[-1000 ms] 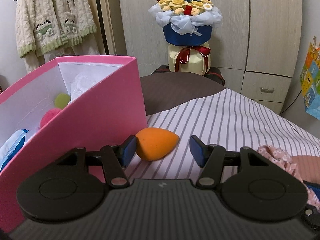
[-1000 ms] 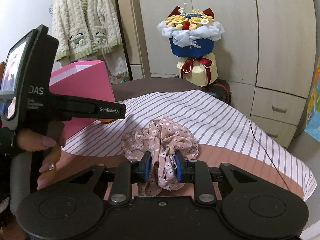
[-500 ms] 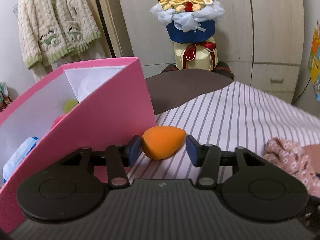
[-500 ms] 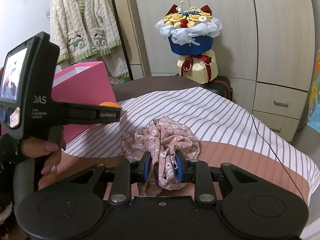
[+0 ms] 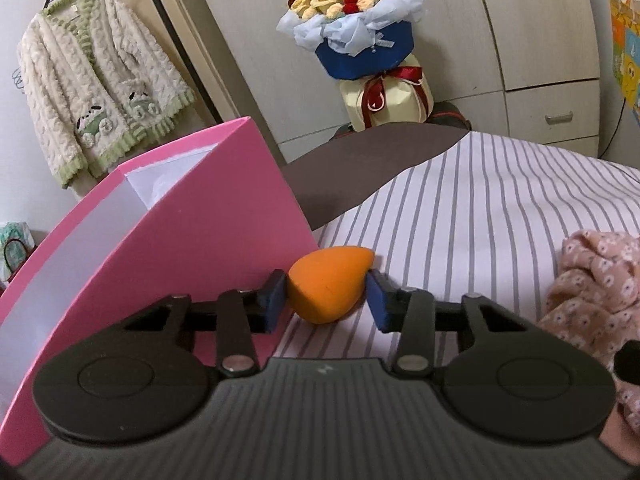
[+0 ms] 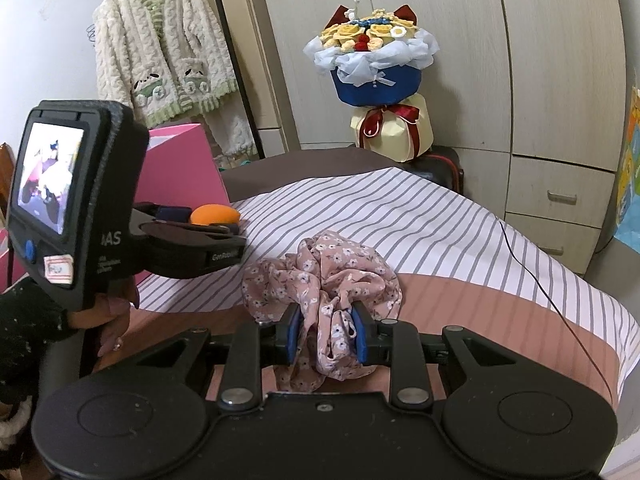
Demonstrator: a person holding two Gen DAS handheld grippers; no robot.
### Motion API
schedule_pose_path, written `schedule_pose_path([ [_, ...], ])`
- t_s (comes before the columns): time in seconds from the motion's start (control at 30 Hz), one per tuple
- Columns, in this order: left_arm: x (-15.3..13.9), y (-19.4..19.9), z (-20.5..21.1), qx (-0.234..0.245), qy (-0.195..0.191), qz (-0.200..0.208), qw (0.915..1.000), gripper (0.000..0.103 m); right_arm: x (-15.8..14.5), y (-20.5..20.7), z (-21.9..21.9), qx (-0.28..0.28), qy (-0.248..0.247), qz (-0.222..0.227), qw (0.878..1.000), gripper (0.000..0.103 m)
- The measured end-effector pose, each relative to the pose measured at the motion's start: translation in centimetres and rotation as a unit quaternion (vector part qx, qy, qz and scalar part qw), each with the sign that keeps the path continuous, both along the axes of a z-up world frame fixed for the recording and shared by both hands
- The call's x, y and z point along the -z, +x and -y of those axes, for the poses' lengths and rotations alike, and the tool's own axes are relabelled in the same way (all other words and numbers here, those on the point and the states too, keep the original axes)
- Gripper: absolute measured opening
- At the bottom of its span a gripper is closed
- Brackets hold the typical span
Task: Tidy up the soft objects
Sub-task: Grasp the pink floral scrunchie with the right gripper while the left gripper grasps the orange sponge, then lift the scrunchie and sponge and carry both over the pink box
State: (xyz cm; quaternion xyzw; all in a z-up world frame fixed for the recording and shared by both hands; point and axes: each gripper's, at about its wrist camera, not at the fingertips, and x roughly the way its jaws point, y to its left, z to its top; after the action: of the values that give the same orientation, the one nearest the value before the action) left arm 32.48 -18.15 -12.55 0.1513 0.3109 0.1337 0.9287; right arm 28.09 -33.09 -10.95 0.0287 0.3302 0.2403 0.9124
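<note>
Right tool point(image 6: 325, 338): jaws narrow, blue pads clamped on a fold of the pink floral scrunchie point(image 6: 324, 276), which lies on the bed point(image 6: 420, 216) just ahead.
Left tool point(image 5: 327, 300): jaws have just been closing, pads now touching both sides of the orange sponge point(image 5: 328, 286); it points slightly downward.
Sponge place: on the striped sheet, just beside the pink box point(image 5: 208, 240).
Left hand point(image 6: 114, 312): wrapped round the handle under the tool's screen, dark sleeve at the wrist.
Writing: "AS" on the left tool's body, "GenRobot" partly readable on its arm; small sticker illegible.
Far: bouquet point(image 6: 372, 60), cream cardigan point(image 6: 164, 48), wardrobe point(image 6: 520, 60).
</note>
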Motion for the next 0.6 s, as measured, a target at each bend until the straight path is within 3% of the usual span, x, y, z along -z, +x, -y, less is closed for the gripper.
schedule_pose_path([
  [0.23,-0.9,-0.8,-0.7,0.014,-0.029,0.005,0.9995,0.039,-0.2,-0.9,-1.1,0.000,-0.024,0.015,1.000,0.031],
  [0.37,-1.8,-2.3,-1.2,0.039,-0.070,0.006,0.9967,0.039,-0.7,-1.9,-2.0,0.010,-0.039,0.019,0.999,0.030],
  [0.6,-3.7,-6.0,-1.9,0.076,-0.108,0.015,0.9912,0.039,-2.0,-4.0,-3.2,0.021,-0.053,0.022,0.998,0.029],
])
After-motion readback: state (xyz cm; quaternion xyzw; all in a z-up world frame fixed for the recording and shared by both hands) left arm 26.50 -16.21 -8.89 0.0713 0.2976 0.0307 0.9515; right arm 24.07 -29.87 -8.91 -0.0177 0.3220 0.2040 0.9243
